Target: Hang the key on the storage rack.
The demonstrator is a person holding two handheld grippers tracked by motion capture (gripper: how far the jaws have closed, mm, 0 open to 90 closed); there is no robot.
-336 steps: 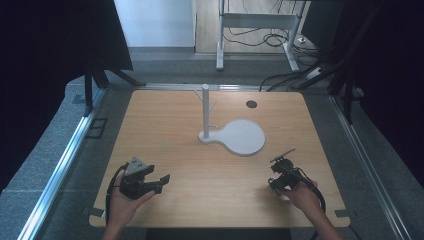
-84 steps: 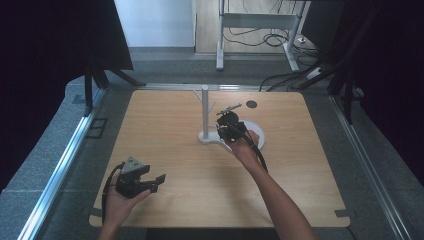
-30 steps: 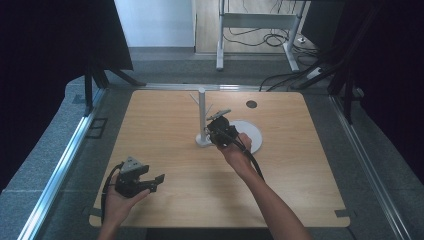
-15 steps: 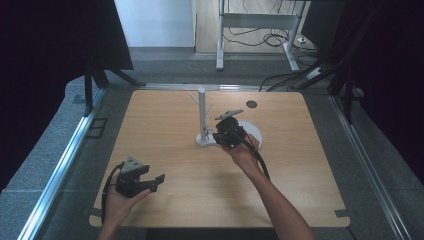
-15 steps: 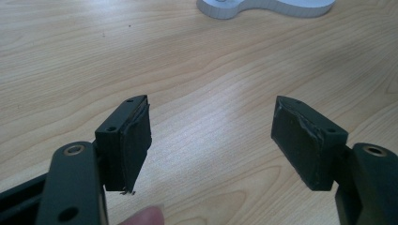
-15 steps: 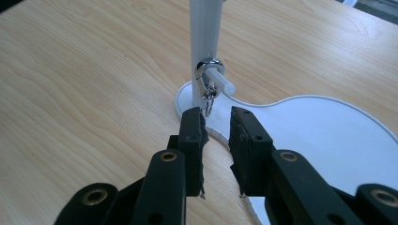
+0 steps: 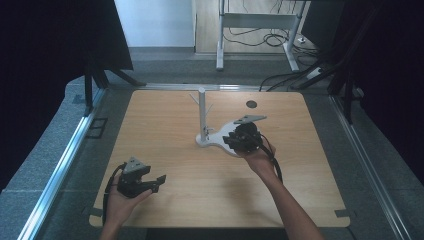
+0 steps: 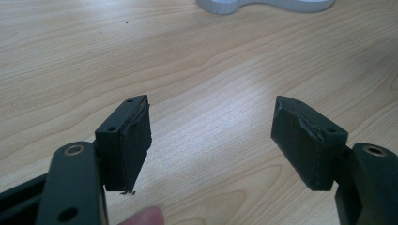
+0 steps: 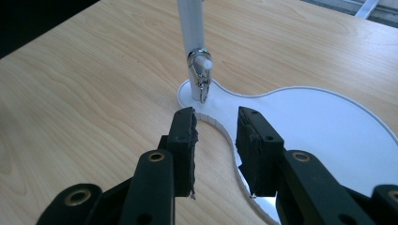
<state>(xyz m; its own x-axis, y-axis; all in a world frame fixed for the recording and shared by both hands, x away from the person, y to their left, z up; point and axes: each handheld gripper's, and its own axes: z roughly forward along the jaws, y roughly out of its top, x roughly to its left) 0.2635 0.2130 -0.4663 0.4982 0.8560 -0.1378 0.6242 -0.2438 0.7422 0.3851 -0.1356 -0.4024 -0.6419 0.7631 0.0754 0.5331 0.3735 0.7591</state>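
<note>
Now my right gripper, jaws narrowly parted and empty, has backed off the white stand, its clip left hanging; left gripper idles wide open.

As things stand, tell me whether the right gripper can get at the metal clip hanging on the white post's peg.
Probably yes. The right gripper hovers over the white base, jaws parted and empty, aimed at the metal clip hanging on the post. Nothing lies between them.
</note>
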